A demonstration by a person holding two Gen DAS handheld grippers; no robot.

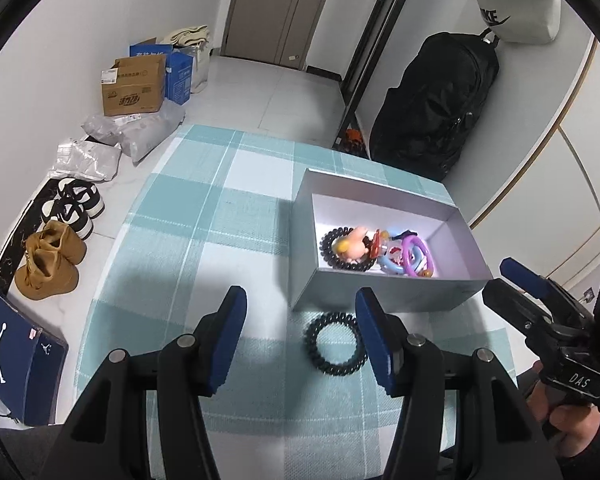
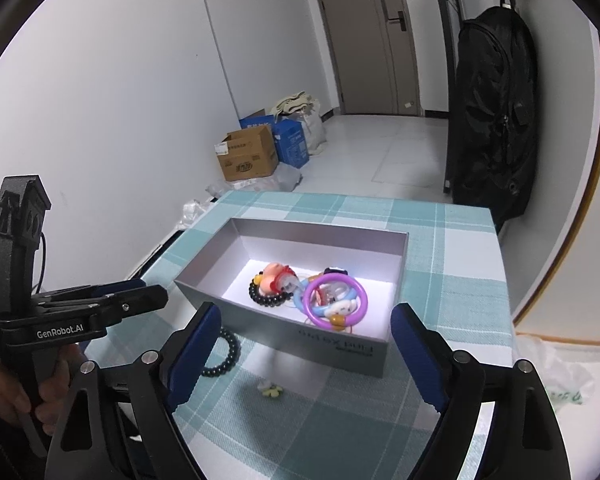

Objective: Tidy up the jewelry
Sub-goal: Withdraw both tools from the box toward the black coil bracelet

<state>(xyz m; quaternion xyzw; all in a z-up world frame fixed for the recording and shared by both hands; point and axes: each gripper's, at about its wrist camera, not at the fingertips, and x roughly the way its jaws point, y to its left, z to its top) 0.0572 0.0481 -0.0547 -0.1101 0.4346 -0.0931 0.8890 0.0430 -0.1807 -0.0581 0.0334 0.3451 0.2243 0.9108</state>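
Observation:
A grey open box [image 1: 384,292] [image 2: 284,332] stands on the checked tablecloth and holds a black bead bracelet [image 1: 340,264], a pink figure charm [image 2: 274,276], and purple [image 2: 336,300] and blue rings. A second black bead bracelet [image 1: 336,348] [image 2: 224,356] lies on the cloth just in front of the box. My left gripper [image 1: 300,340] is open above it, the bracelet beside its right finger. My right gripper [image 2: 304,356] is open and empty in front of the box. A small yellow-green charm [image 2: 271,390] lies on the cloth between its fingers.
The table [image 1: 204,216] carries a teal and white checked cloth. On the floor to the left are cardboard boxes [image 1: 134,86], plastic bags, shoes [image 1: 48,264] and a blue shoebox [image 1: 8,356]. A black backpack [image 1: 436,108] hangs at the far right.

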